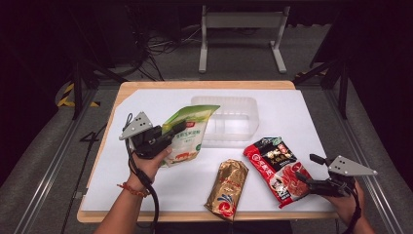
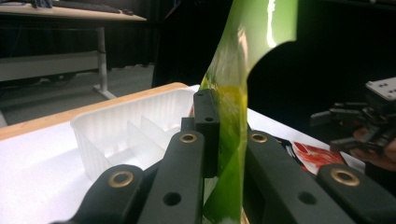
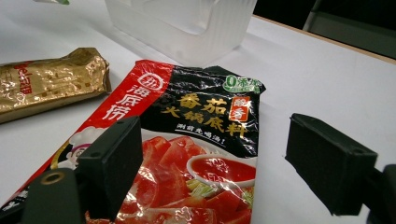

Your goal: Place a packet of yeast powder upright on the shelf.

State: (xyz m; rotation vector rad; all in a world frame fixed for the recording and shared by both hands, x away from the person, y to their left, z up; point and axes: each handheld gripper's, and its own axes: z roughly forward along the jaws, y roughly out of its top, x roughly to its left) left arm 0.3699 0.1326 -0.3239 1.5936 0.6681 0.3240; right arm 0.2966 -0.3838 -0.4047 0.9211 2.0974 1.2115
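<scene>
White covers the big surface [image 1: 302, 117], with wood showing at its edge. A clear plastic tray [image 1: 234, 119] with dividers sits at the far middle. The red and black bag [image 1: 278, 168] lies flat, near the right side. The green bag [image 1: 187, 136] is lifted up just left of the tray, pinched tight by the left tongs [image 1: 168, 134]. The gold pack [image 1: 227, 187] lies near the front edge. The right tongs [image 1: 304, 173] are spread apart at the red bag's right edge.
</scene>
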